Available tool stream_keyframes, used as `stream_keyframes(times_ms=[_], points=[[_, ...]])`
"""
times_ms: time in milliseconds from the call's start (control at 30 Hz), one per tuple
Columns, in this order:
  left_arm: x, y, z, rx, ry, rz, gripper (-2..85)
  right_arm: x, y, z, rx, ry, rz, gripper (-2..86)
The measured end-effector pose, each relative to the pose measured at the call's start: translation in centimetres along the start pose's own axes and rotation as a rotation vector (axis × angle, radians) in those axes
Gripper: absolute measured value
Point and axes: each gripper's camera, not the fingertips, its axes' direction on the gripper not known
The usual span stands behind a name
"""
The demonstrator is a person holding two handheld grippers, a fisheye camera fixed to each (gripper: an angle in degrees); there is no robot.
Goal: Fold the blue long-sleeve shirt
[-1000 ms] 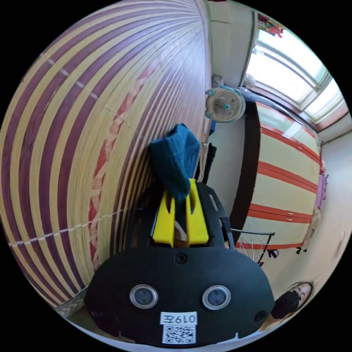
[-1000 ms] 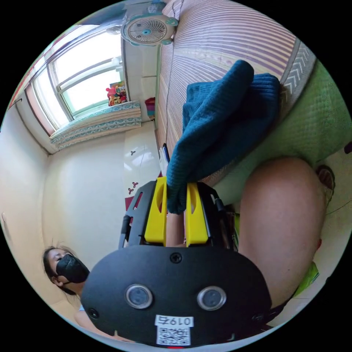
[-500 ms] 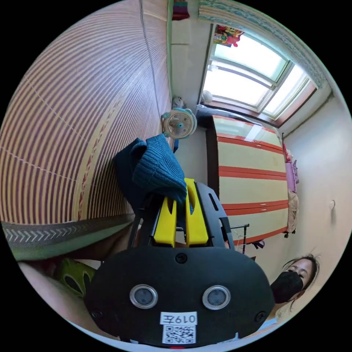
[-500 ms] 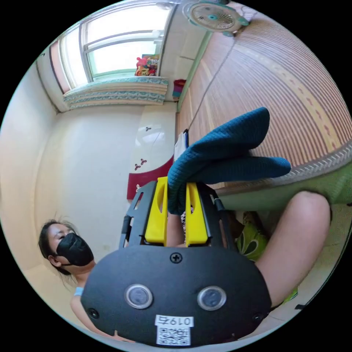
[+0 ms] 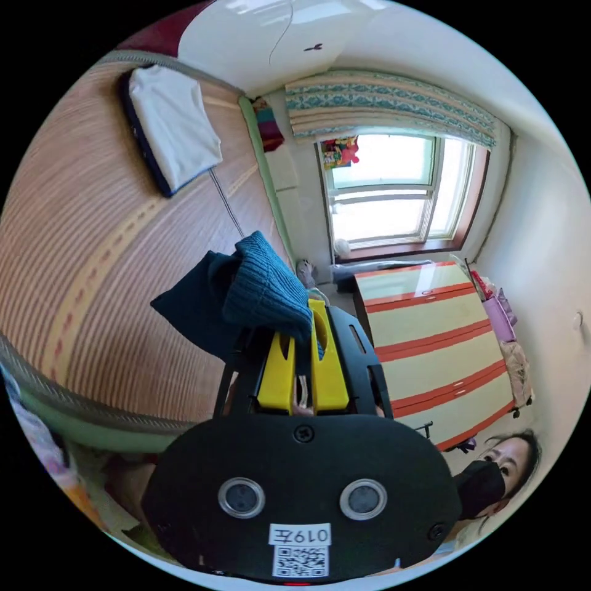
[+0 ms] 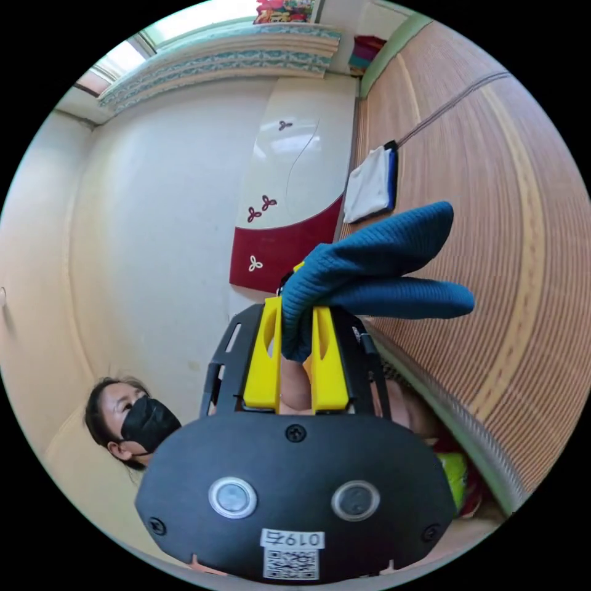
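Note:
The blue knitted long-sleeve shirt [image 5: 258, 295] hangs in the air over a striped bed mat [image 5: 98, 246]. My left gripper [image 5: 301, 332] is shut on a ribbed edge of it, its yellow jaws pressed together on the cloth. In the right gripper view the shirt [image 6: 375, 271] juts out in two folded lobes from my right gripper [image 6: 297, 332], which is shut on another part of it. How the rest of the garment hangs is hidden behind the jaws.
A folded white cloth on a dark pad [image 5: 169, 126] lies on the mat near the headboard [image 6: 289, 203]. A cabinet with red stripes [image 5: 431, 345] stands under the window [image 5: 381, 191]. A person in a mask [image 6: 135, 418] is behind the grippers.
Both cameras have swung round, so the headboard, folded white cloth and window now show. The shirt stays clamped in both grippers and is held up off the mat.

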Motion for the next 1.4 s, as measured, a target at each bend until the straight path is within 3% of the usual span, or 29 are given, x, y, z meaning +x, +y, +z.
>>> stream_keyframes(times_ms=[133, 333, 433, 500, 600, 700, 1033, 1267, 1400], points=[[2.4, -11.3, -3.0, 0.079, -0.042, 0.044, 5.4, 1.9, -12.9, 6.6, -0.055, -0.005, -0.046, 7.7], [9.3, -30.1, -6.0, 0.189, -0.054, 0.340, 5.7, 1.3, -32.3, 15.5, -0.035, -0.051, -0.336, 7.7], [8.6, -35.6, -6.2, 0.186, -0.217, 0.364, 5.8, 5.4, -38.4, 20.0, -0.049, -0.037, -0.364, 7.8], [4.1, -38.5, -5.4, 0.116, -0.413, 0.256, 5.9, 12.8, -42.1, 24.1, -0.105, -0.009, -0.248, 7.8], [-2.5, -39.8, -3.9, 0.031, -0.632, 0.097, 6.0, 23.8, -44.1, 28.4, -0.166, 0.097, -0.005, 7.6], [-4.9, -40.0, -3.2, 0.025, -0.671, 0.074, 6.0, 29.5, -44.3, 30.3, -0.144, 0.050, 0.064, 7.4], [2.5, -41.0, -4.1, 0.074, -0.584, 0.135, 6.0, 28.7, -48.7, 33.0, -0.116, 0.045, 0.075, 7.2], [1.3, -39.4, -1.9, 0.010, -0.760, 0.009, 7.9, 33.1, -49.2, 36.6, -0.147, 0.150, 0.188, 8.1], [2.5, -38.5, -1.7, 0.028, -0.782, -0.012, 11.4, 33.5, -49.1, 38.0, -0.149, 0.180, 0.132, 10.2]])
